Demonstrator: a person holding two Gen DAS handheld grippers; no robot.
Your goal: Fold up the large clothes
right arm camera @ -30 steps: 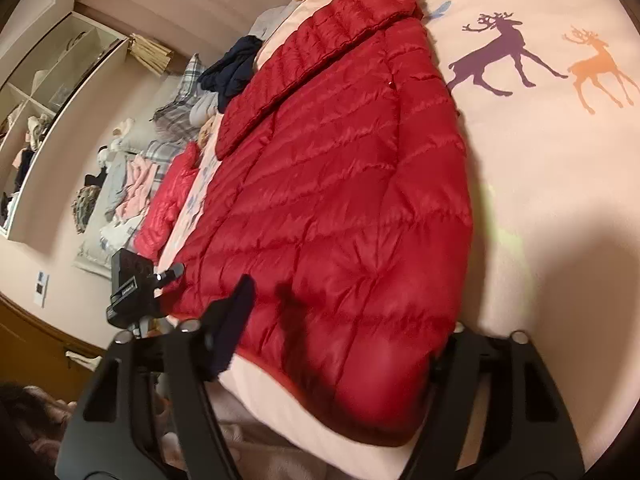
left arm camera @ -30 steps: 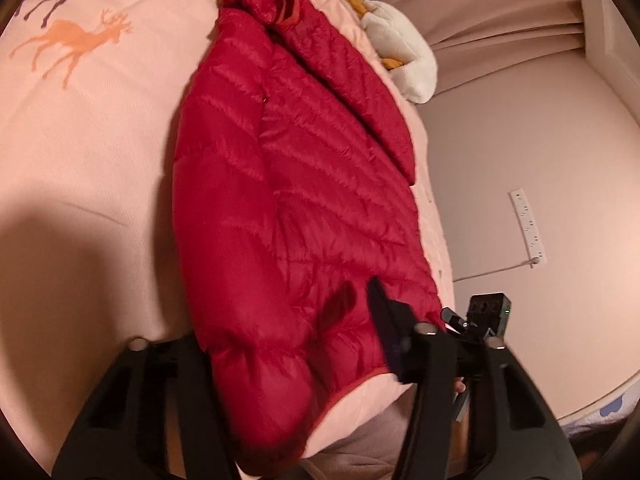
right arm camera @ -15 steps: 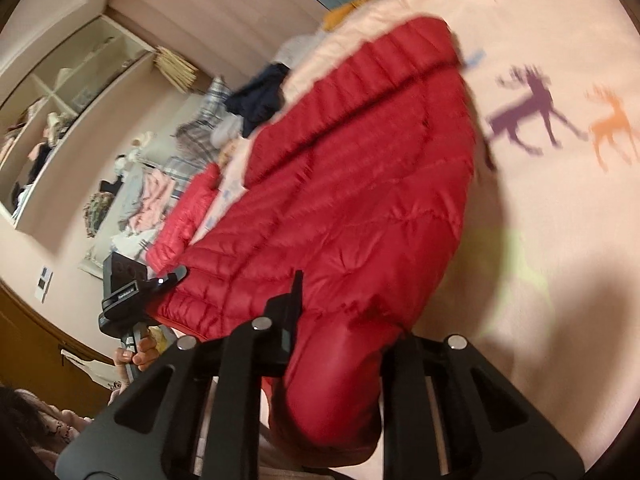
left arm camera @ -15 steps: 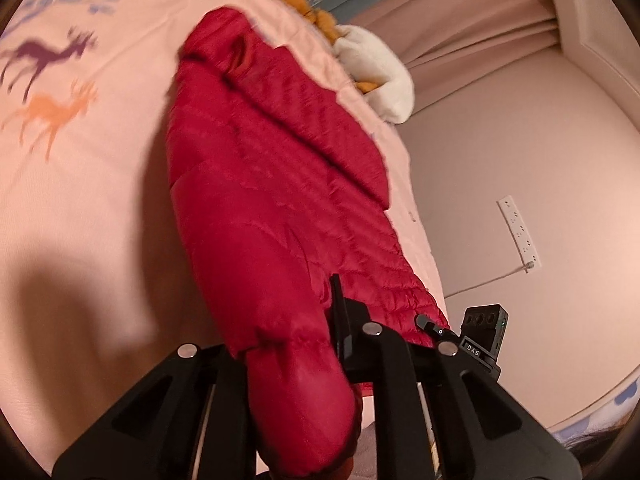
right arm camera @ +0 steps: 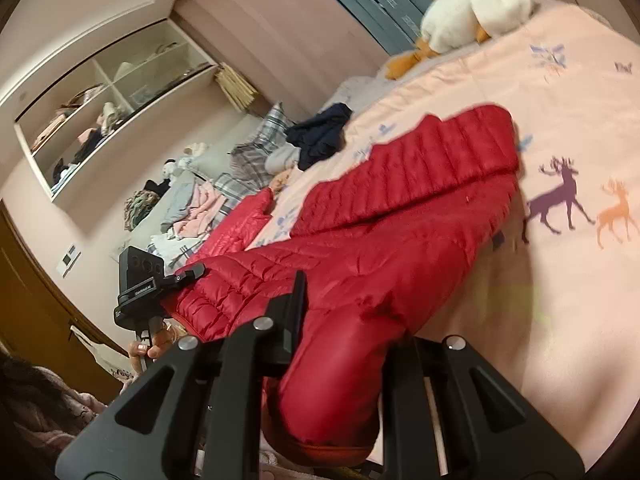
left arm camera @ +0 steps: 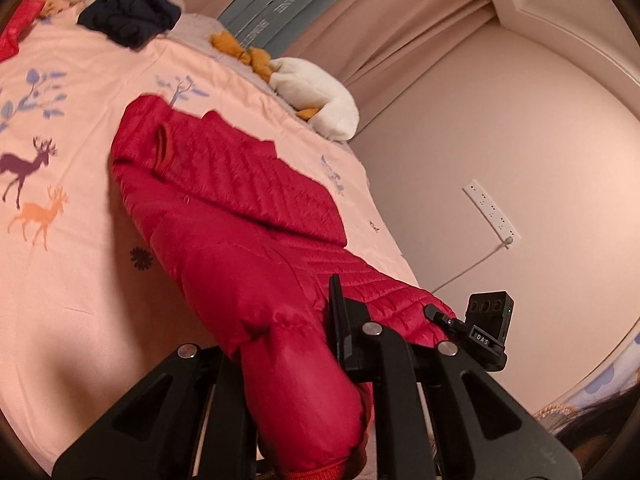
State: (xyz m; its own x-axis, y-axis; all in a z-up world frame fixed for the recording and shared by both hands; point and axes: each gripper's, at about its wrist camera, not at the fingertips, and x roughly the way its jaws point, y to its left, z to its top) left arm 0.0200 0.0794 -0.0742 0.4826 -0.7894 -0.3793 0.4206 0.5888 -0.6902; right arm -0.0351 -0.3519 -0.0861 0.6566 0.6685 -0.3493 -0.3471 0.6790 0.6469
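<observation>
A red quilted puffer jacket (left arm camera: 240,216) lies lengthwise on the pink bedspread (left arm camera: 72,280), hood end far, sleeves folded over its body. My left gripper (left arm camera: 292,344) is shut on one near hem corner and holds it lifted off the bed. My right gripper (right arm camera: 344,328) is shut on the other near hem corner of the jacket (right arm camera: 400,216), also lifted. Each view shows the other gripper at the jacket's far hem corner, in the left wrist view (left arm camera: 480,332) and in the right wrist view (right arm camera: 140,284). Red fabric bulges between both pairs of fingers.
A white and orange plush duck (left arm camera: 316,96) and a dark navy garment (left arm camera: 128,20) lie at the head of the bed. A second red jacket (right arm camera: 244,224) and a pile of clothes (right arm camera: 200,200) lie beyond. A wall with a power strip (left arm camera: 492,210) runs along the bed's side.
Both grippers closed on the jacket's near hem corners and lifted them off the bed. The hem now hangs bunched in the fingers and both cameras tilt up toward the head of the bed.
</observation>
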